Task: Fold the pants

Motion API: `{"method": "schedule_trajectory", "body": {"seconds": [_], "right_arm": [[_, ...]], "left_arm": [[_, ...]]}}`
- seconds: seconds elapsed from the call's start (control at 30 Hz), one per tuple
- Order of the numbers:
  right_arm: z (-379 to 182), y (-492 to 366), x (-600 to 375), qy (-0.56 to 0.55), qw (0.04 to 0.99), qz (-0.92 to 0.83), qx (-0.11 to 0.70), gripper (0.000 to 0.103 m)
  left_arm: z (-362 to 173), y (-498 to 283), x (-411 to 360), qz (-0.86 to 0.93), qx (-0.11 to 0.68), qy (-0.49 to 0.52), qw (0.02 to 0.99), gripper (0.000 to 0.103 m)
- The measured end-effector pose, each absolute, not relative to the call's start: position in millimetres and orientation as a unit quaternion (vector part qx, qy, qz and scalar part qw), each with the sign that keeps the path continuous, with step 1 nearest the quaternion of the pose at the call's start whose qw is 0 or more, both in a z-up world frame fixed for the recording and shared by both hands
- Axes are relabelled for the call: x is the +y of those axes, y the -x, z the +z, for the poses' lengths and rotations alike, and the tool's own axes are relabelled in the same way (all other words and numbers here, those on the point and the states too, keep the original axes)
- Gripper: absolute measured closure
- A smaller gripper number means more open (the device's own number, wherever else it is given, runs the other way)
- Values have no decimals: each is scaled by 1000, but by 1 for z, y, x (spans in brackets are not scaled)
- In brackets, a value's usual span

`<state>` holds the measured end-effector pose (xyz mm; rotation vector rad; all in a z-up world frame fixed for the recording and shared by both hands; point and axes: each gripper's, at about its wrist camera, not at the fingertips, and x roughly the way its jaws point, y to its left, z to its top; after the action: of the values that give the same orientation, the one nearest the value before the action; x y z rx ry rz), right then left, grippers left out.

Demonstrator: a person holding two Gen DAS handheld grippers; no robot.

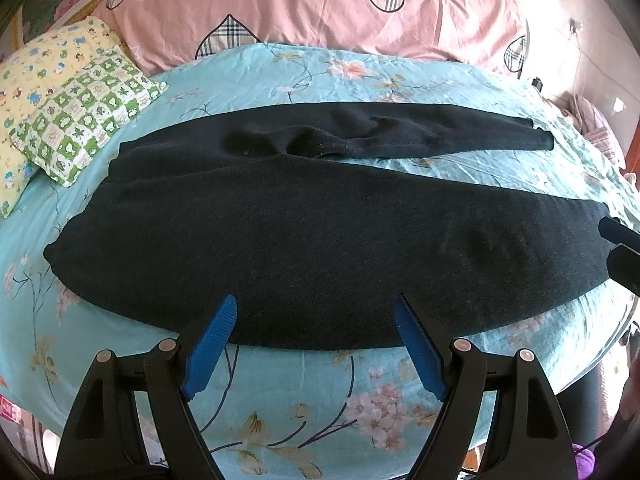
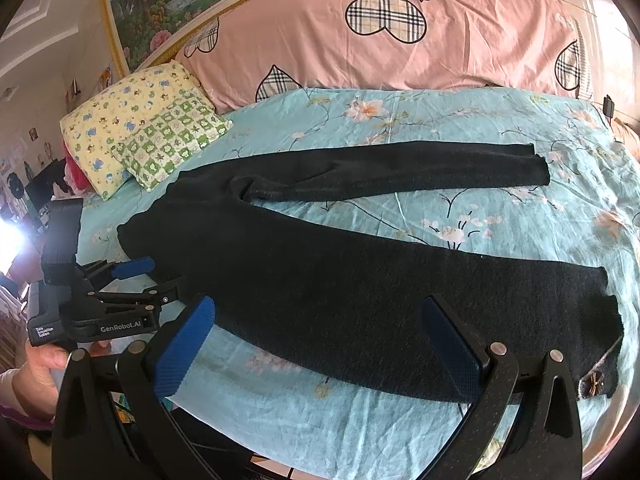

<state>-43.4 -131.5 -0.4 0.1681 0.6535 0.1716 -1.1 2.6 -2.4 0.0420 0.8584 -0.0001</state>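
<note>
1. The black pants lie flat and unfolded on the bed, spread across the middle of both views with the waist toward the left of the frame and the two legs running to the right.
2. The legs are apart in a V: the far leg lies in the upper middle, the near leg across the lower middle, with blue floral sheet showing between them. No fold looks made yet, so I judge the task to be at its very start; bringing one leg onto the other and then folding lengthwise are all left.
3. The left hand-held gripper has its blue fingers spread apart and empty, at the near edge of the pants by the waist end.
4. The right hand-held gripper is likewise spread and holds nothing, over the near leg toward the cuff.
5. No containers appear; only two patterned pillows at the upper left and a pink bolster along the top.
</note>
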Motion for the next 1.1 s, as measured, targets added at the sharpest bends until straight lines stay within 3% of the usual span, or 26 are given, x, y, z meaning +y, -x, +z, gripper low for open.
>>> {"method": "schedule_trajectory", "body": {"seconds": [0.57, 1.1], "right_arm": [[0, 33, -149, -91, 935, 74, 334, 0], [17, -15, -207, -121, 931, 65, 339, 0]], "left_arm": [[4, -20, -1, -27, 420, -35, 907, 21], [19, -89, -6, -73, 417, -74, 903, 21]]}}
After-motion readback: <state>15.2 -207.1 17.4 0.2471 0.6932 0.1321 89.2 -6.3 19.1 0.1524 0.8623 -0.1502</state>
